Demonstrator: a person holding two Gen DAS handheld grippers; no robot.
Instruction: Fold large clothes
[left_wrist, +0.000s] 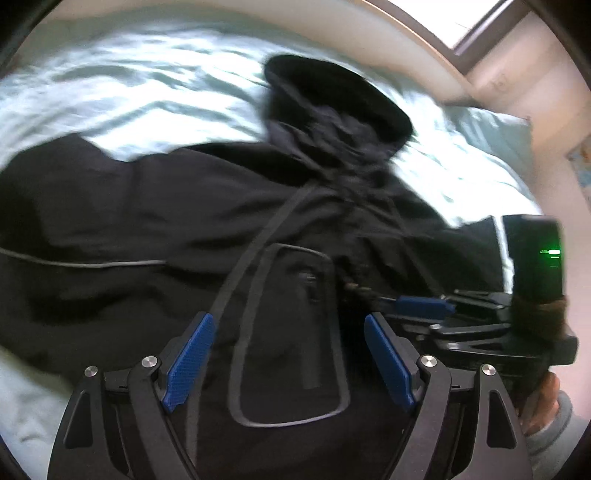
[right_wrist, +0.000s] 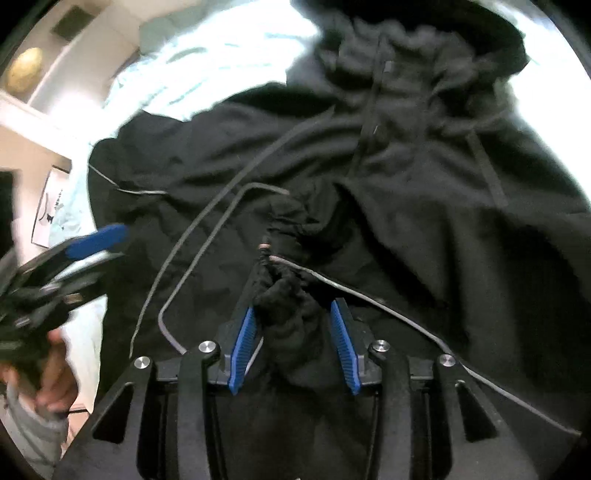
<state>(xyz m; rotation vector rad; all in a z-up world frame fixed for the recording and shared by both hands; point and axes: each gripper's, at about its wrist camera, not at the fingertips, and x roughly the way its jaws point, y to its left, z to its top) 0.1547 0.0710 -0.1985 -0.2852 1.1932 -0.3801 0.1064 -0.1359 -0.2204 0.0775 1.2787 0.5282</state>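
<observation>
A large black hooded jacket (left_wrist: 155, 206) with thin grey piping lies spread on a pale bed; its hood (left_wrist: 332, 96) points to the far side. My left gripper (left_wrist: 288, 332) is open above the jacket's outlined chest pocket (left_wrist: 291, 354), holding nothing. My right gripper (right_wrist: 291, 314) has a bunched fold of the black jacket (right_wrist: 424, 177) between its blue pads (right_wrist: 341, 332). The right gripper also shows at the right of the left wrist view (left_wrist: 424, 304). The left gripper shows at the left of the right wrist view (right_wrist: 96, 240).
The pale green bed sheet (left_wrist: 129, 81) is wrinkled around the jacket. A pillow (left_wrist: 491, 125) lies at the far right by the wall, under a window (left_wrist: 480, 18). A wall with a picture (right_wrist: 48, 210) is at the left of the right wrist view.
</observation>
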